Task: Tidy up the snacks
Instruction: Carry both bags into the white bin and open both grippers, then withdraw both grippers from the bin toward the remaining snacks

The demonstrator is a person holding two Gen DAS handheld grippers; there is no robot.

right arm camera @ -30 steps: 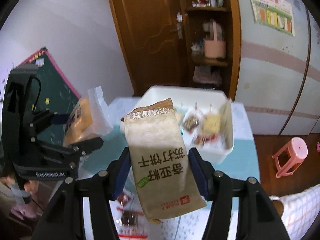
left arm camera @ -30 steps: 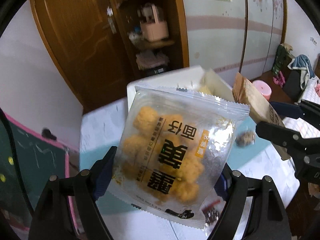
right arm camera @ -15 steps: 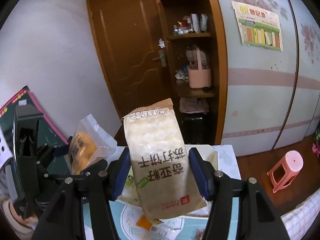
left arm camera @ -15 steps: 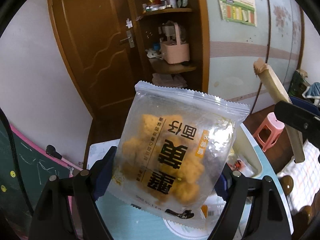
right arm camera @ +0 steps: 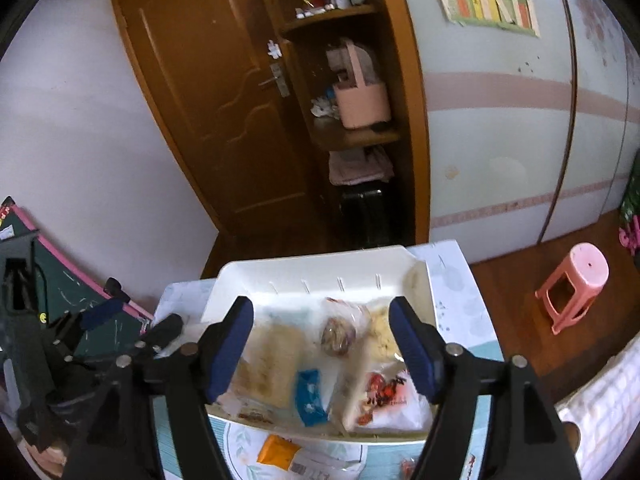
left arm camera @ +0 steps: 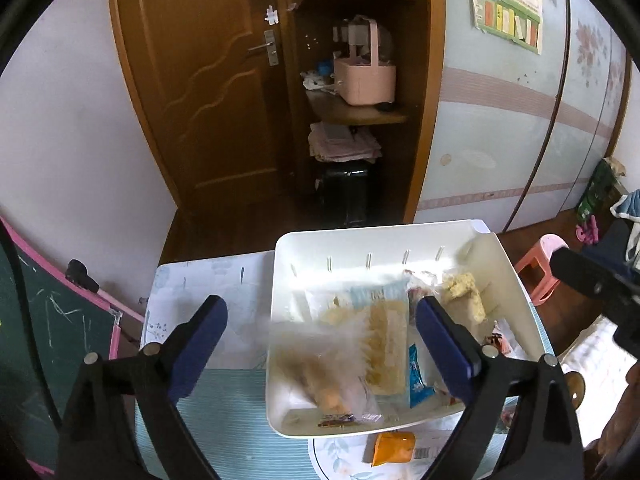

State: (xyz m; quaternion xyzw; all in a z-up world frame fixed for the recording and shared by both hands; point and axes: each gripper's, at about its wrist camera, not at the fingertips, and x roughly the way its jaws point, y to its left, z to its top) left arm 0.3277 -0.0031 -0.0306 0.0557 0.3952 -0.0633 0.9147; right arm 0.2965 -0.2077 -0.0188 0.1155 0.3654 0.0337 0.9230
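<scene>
- White plastic tray (left arm camera: 280,360), lower centre on the desk (left arm camera: 224,408), holds soft, light, crinkly snack packets (left arm camera: 384,344); pinch their sealed edges.
- Left tool (left arm camera: 320,344) and right tool (right arm camera: 320,348) have just been opening; both spread, pinching nothing.

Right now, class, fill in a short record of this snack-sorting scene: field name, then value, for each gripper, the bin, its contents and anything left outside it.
left gripper: open, jaws just widened, blurred clear packet of yellow puffs dropping free between them
right gripper: open, jaws just widened, nothing gripped
white bin: on the table, both grippers above it
bin contents: several packets, including a blue packet and a red-printed white packet
outside bin: orange packet on the table in front of it
</scene>
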